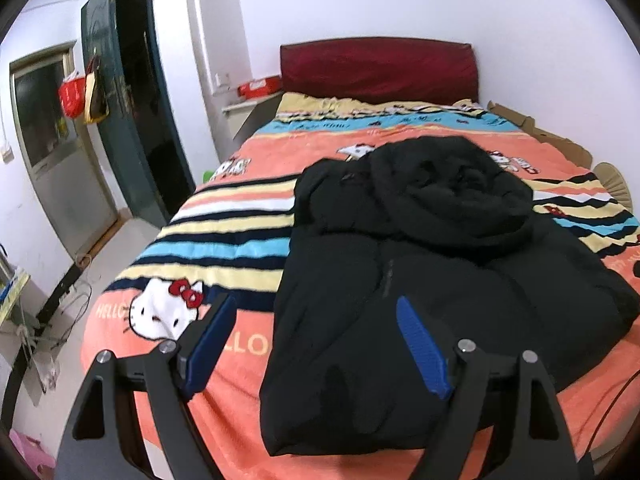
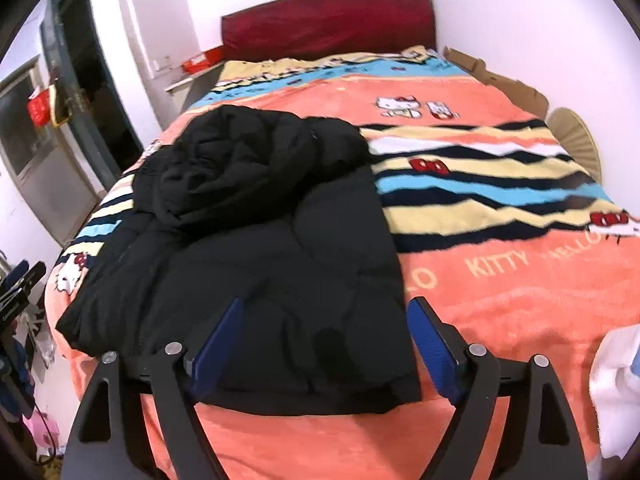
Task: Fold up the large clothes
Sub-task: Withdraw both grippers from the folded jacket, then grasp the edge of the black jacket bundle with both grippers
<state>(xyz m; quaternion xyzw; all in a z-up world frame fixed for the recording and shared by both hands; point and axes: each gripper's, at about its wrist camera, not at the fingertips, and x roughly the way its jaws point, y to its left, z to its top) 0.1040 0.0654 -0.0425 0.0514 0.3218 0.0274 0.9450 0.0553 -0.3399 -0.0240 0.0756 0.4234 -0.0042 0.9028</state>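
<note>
On the bed (image 1: 248,152), over a coral blanket (image 2: 500,312) with striped bands and cartoon cats, a black padded jacket (image 1: 400,280) lies folded into a thick block, its hood bunched on top toward the dark red headboard (image 1: 378,66). The jacket sits near the foot edge, its hem closest to both grippers. The left gripper (image 1: 316,344) hangs just above the jacket's near left corner, jaws spread wide with nothing between the blue pads but blanket and the jacket's edge below; they press on nothing. The right gripper (image 2: 326,344) hangs over the jacket's near right corner, jaws likewise wide apart and gripping nothing. In the right view, a white cloth (image 2: 616,384) lies at the blanket's right edge, apart from the jacket, and cardboard (image 2: 496,76) lines the wall side. A dark door (image 1: 108,92) stands open at the left, red bag (image 1: 72,98) hanging on it.
</note>
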